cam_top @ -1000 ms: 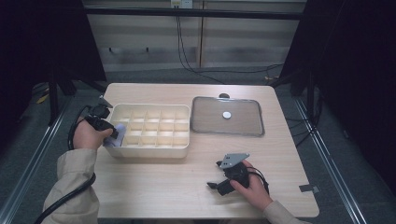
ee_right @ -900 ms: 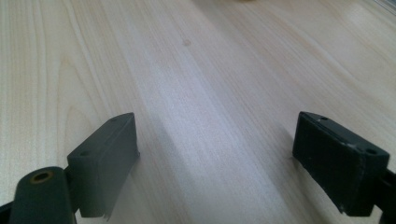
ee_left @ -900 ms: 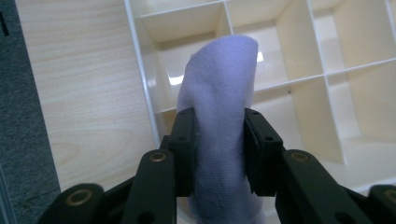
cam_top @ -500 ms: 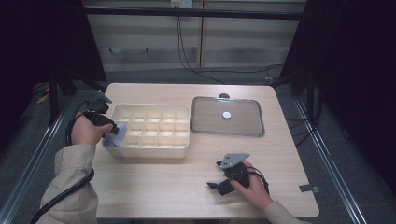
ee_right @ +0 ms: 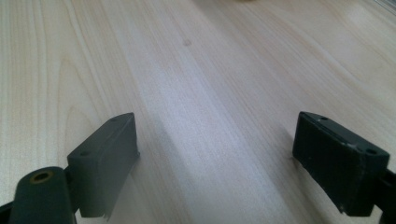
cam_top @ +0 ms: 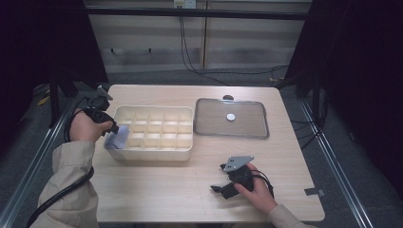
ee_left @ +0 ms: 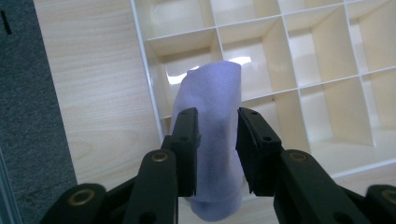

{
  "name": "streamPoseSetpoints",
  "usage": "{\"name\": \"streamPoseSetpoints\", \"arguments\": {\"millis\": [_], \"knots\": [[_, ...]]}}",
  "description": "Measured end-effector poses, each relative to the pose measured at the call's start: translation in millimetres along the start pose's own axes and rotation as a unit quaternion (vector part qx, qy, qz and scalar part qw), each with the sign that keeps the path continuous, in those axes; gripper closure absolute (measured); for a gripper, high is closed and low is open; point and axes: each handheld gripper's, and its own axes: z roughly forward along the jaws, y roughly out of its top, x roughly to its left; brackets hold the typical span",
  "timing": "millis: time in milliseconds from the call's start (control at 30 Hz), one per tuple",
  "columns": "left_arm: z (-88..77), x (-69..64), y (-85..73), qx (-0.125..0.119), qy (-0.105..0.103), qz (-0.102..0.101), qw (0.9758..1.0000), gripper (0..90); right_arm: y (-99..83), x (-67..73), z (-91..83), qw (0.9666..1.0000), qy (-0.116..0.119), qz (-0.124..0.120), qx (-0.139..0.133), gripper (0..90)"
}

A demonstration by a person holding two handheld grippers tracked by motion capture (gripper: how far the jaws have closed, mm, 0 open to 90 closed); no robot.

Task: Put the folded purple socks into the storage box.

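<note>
Left claw [ee_left: 215, 135] pinches a pale lilac cloth [ee_left: 212, 112] at the left rim of the compartment box [cam_top: 157, 148].

Its jaws have just been closing on the cloth, which hangs over the box's 9 o'clock wall, above the end compartments. Bare bench [cam_top: 157, 190] lies open from 5 to 7 o'clock of the box. The right claw [ee_right: 215, 154] stands spread wide, nothing between its jaws, low over the bench near the 6 o'clock edge. The clear lid [cam_top: 231, 118] lies just beside the box at 3 o'clock.
</note>
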Motion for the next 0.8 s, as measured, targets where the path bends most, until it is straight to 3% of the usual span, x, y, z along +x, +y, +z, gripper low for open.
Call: {"name": "streamPoseSetpoints", "arguments": {"millis": [400, 800], "knots": [[-8.1, 2.7, 4.3, 0.011, -0.011, -0.012, 0.9998, 78.5, 0.0, 0.0, 0.0, 1.0000, 0.000, 0.000, 0.000, 13.2], [-16.1, 0.8, 9.8, 0.007, -0.004, -0.013, 0.9999, 85.0, 0.0, 0.0, 0.0, 1.0000, 0.000, 0.000, 0.000, 13.2]]}}
